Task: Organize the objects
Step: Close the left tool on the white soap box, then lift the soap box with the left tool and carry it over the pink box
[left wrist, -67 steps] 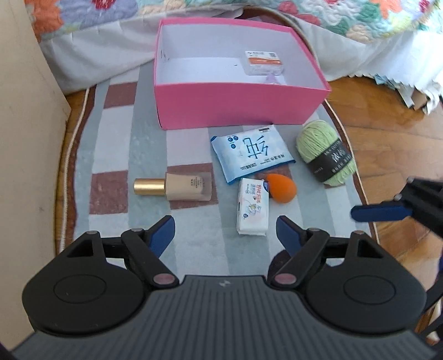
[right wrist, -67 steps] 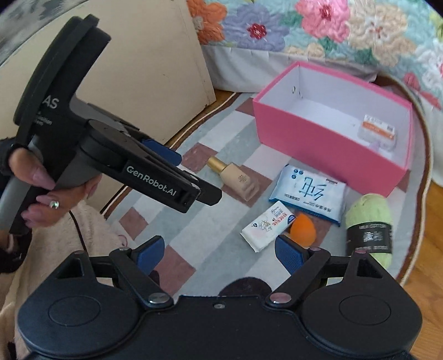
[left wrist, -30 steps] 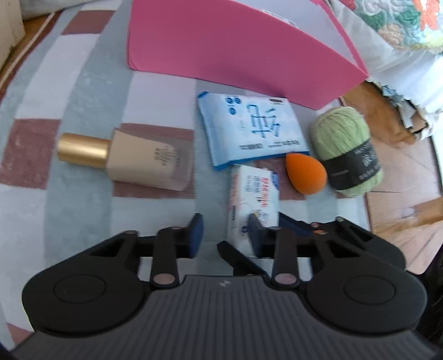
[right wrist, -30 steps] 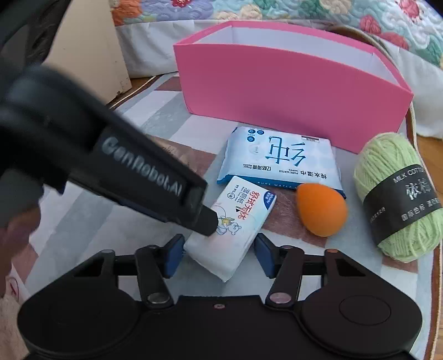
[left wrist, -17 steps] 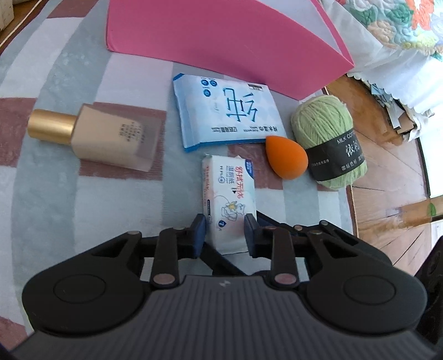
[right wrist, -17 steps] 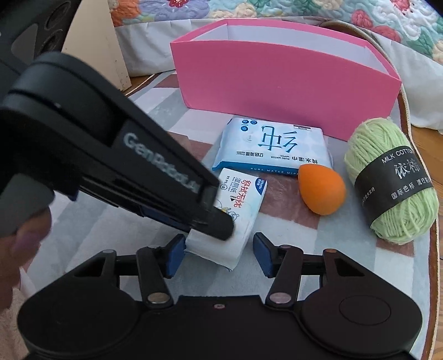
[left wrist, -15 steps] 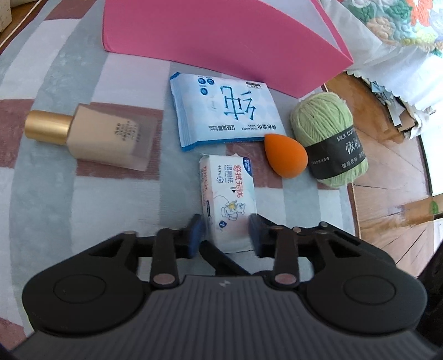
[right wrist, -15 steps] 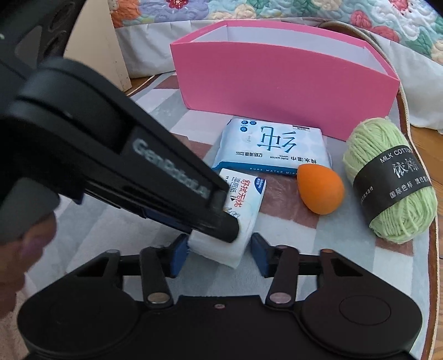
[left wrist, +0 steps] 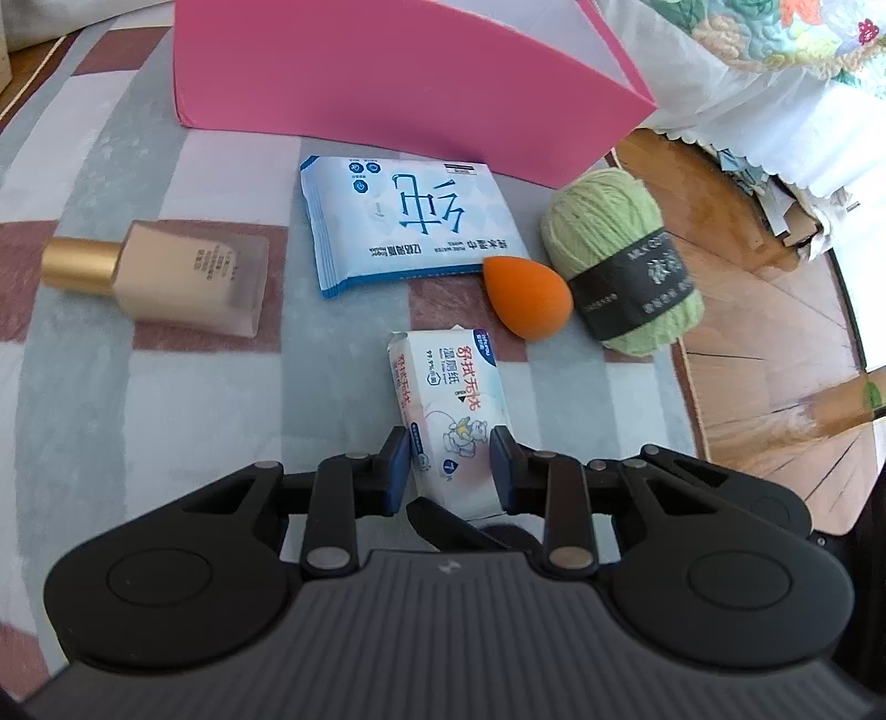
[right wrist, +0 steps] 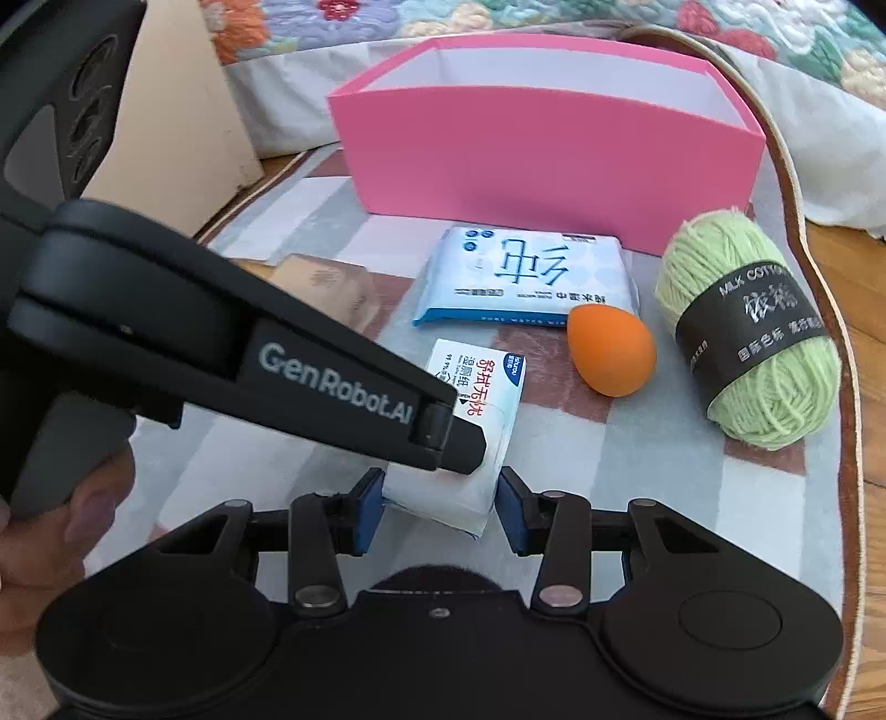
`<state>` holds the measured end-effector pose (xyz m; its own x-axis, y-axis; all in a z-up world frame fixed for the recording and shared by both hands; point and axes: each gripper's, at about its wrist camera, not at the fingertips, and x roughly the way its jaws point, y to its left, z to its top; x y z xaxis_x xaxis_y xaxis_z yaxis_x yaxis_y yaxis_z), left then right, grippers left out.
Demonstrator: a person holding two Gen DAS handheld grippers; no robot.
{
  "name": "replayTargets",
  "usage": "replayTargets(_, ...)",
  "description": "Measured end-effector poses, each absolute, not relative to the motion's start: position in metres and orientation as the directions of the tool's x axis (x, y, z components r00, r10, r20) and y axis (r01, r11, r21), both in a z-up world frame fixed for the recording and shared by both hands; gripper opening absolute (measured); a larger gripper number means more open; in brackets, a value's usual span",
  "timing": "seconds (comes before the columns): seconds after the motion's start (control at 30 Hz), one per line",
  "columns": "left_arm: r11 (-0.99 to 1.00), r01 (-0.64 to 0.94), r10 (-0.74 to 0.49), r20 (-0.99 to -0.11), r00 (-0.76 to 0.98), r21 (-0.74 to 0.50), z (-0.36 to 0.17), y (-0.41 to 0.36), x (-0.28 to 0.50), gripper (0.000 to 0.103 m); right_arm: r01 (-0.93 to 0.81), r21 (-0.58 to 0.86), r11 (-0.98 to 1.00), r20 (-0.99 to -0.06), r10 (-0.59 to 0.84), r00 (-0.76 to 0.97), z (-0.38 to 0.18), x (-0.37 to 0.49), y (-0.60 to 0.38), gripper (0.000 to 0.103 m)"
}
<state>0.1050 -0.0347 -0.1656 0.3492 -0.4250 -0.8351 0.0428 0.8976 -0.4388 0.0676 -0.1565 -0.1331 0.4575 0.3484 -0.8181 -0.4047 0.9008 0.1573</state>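
A small white tissue pack [left wrist: 449, 410] lies on the striped rug. My left gripper [left wrist: 449, 462] is shut on its near end. My right gripper [right wrist: 438, 507] straddles the same pack [right wrist: 480, 421] from the other side, its pads close to the pack's sides but with small gaps. The left gripper's body [right wrist: 232, 343] crosses the right wrist view. Behind the pack lie a blue wet-wipe pack [left wrist: 404, 221], an orange sponge egg [left wrist: 526, 299], a green yarn ball [left wrist: 620, 266] and a foundation bottle [left wrist: 166, 277]. The pink box [left wrist: 387, 77] stands at the back.
A beige cabinet [right wrist: 183, 133] stands at the left beyond the rug. A bed with a floral quilt [right wrist: 554, 16] runs behind the box. Wooden floor [left wrist: 764, 310] lies past the rug's right edge.
Both grippers have come down low over the rug and narrowed around the small tissue pack. The left gripper has closed on it; the right pads have drawn in beside it.
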Motion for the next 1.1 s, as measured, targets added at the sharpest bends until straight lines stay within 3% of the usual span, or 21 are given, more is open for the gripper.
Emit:
replayTargets(0.57, 0.923, 0.127, -0.382, -0.821, 0.423, -0.364, -0.050, -0.034, 0.077, 0.032, -0.501, 0.204, 0.841, -0.787, 0.445, 0.427, -0.034, 0.056, -0.158, 0.048)
replayTargets(1.1, 0.935, 0.157, -0.350, -0.764, 0.542, -0.318, 0.049, -0.021, 0.128, 0.037, -0.532, 0.187, 0.826, -0.716, 0.485, 0.502, 0.053, 0.109, -0.146, 0.048)
